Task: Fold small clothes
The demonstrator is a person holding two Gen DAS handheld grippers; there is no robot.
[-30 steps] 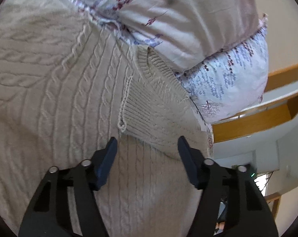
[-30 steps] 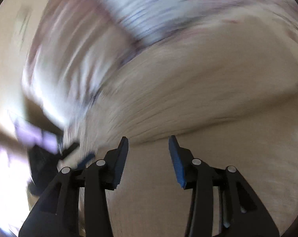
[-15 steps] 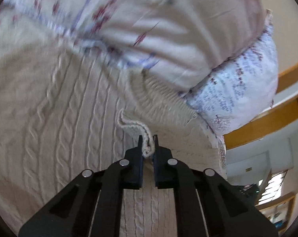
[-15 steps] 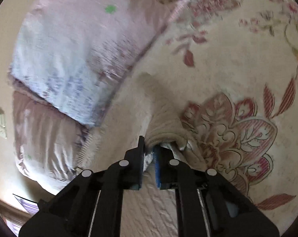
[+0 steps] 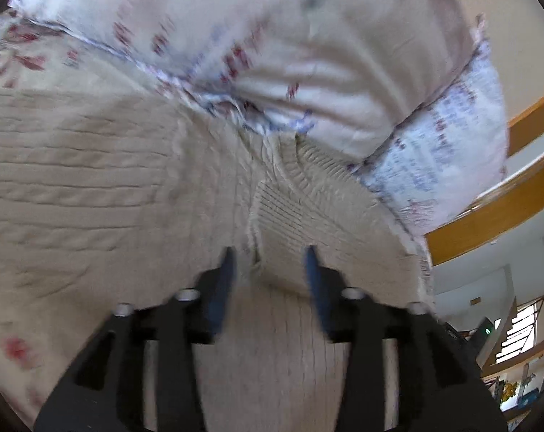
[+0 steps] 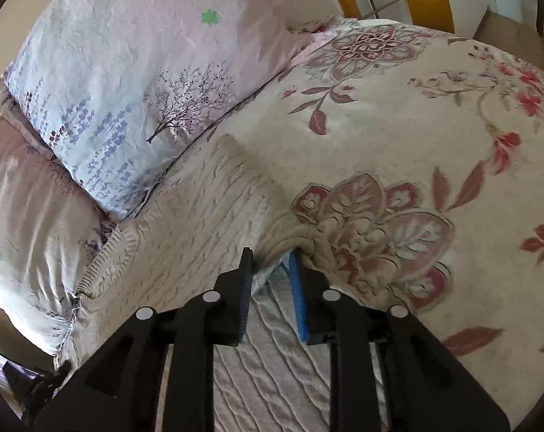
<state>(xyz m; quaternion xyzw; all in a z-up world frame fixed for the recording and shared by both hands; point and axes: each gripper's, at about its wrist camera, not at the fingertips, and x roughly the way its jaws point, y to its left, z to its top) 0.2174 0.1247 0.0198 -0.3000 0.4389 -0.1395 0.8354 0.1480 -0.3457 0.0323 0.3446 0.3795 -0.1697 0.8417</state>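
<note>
You had the sweater (image 5: 92, 187) spread on the bed (image 6: 398, 136), its upper part lying against the 2 pillows (image 6: 128, 82) at the head end, which left little free room above it. Your left hand-held gripper (image 5: 270, 255) pointed down at a ribbed edge (image 5: 308, 194) near the pillows; its jaws were opening, standing about halfway apart, with the folded ribbed edge lying between them but no pad pressing on it, so it held nothing. The view there was blurred, so I cannot tell whether the ribbed piece was a cuff or the hem. Your right hand-held gripper (image 6: 270, 257) sat over the bunched knit (image 6: 293, 237) at the sweater's other side, where it met the flowered bedspread; its jaws were opening too, narrower than the left, and the bunch lay just in front of the tips, not clamped. Both spots looked like corners laid inward, which suits a fold across the body, so I judge the fold was just set down. The bunching at the right edge may need smoothing, since thick cable knit tends to hold a ridge.
</note>
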